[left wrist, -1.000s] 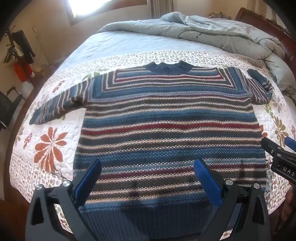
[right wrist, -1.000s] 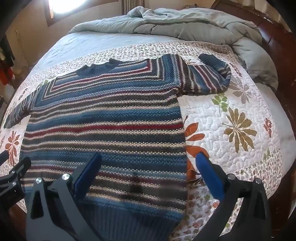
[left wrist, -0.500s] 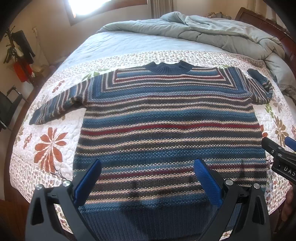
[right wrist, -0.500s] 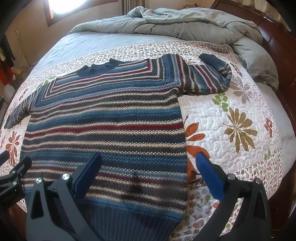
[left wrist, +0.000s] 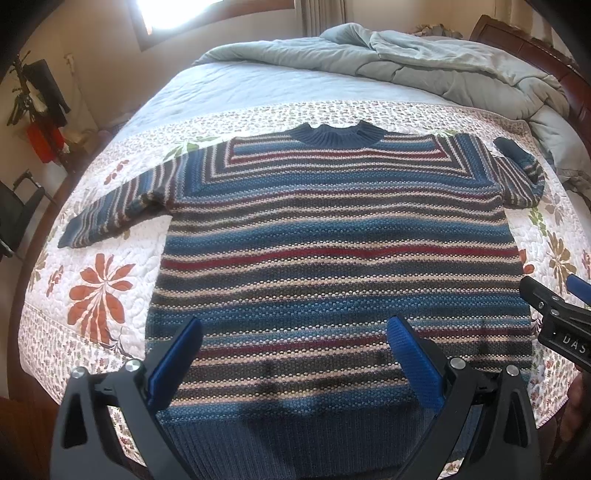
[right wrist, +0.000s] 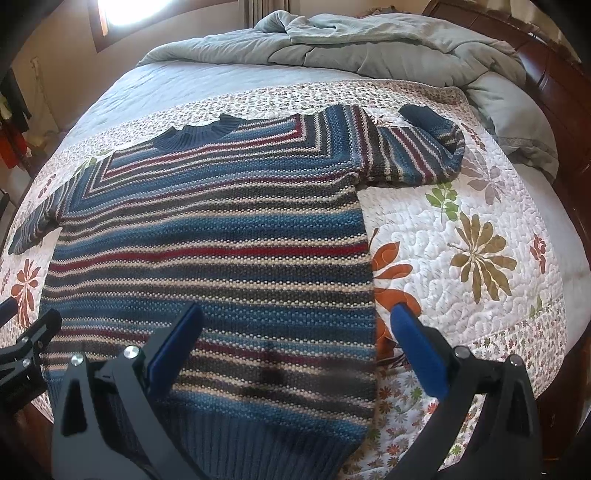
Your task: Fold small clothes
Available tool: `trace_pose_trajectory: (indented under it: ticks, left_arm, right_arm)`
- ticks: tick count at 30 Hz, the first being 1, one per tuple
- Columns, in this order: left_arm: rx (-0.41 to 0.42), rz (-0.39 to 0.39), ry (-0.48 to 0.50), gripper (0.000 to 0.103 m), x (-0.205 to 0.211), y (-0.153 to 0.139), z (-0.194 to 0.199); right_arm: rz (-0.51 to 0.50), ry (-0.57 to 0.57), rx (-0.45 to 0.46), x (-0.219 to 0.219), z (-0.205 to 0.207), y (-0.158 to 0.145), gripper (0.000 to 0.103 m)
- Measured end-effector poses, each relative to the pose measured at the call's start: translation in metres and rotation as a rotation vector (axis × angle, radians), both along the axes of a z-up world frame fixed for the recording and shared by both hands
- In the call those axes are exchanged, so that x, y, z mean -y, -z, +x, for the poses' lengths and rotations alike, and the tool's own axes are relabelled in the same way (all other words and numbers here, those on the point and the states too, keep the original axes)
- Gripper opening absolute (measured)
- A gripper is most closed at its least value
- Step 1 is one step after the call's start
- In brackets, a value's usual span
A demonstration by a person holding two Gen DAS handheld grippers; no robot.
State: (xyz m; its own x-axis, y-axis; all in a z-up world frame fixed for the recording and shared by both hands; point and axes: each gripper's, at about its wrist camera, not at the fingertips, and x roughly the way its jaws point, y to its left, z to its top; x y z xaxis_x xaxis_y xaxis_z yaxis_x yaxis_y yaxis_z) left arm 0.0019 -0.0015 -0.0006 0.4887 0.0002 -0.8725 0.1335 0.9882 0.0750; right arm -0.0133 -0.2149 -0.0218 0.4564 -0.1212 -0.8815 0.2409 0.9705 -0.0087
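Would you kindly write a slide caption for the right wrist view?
Open right gripper poised above a striped sweater spread flat on a floral quilt.

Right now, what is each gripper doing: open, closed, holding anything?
Left gripper: open, empty, above the striped sweater.
Right gripper: open, empty, above the sweater's right edge.

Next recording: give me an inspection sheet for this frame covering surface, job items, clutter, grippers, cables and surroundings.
Surface: floral quilt on a bed, lit by sun.
Job's things: striped knit sweater spread flat, collar away from the cameras; right sleeve doubled back on itself, left sleeve laid out sideways.
Clutter: rumpled grey comforter at the bed's far end.
Grippers: left hand-held gripper open above the hem; right hand-held gripper open, straddling the sweater's right edge. Neither holds anything.
Cables: nothing seen.
Surroundings: bright window, dark wooden headboard, chair.
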Motion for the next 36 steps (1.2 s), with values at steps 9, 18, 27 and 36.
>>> trace_pose_trajectory:
  ticks: [9, 18, 27, 36]
  left_arm:
    - [0.001, 0.001, 0.000, 0.100, 0.000, 0.000, 0.000]
    - [0.001, 0.000, -0.001, 0.100, 0.003, 0.001, 0.000]
    - [-0.030, -0.009, 0.012, 0.100, 0.014, 0.012, 0.014]
    - [-0.069, 0.000, 0.068, 0.100, 0.093, 0.023, 0.091]
  right_arm:
    - [0.003, -0.001, -0.003, 0.003, 0.000, 0.002, 0.101]
    - [0.002, -0.002, -0.002, 0.004, 0.000, 0.002, 0.101]
    - [0.008, -0.029, -0.013, 0.018, 0.011, 0.004, 0.101]
    - [-0.004, 0.032, -0.026, 0.121, 0.079, 0.000, 0.101]
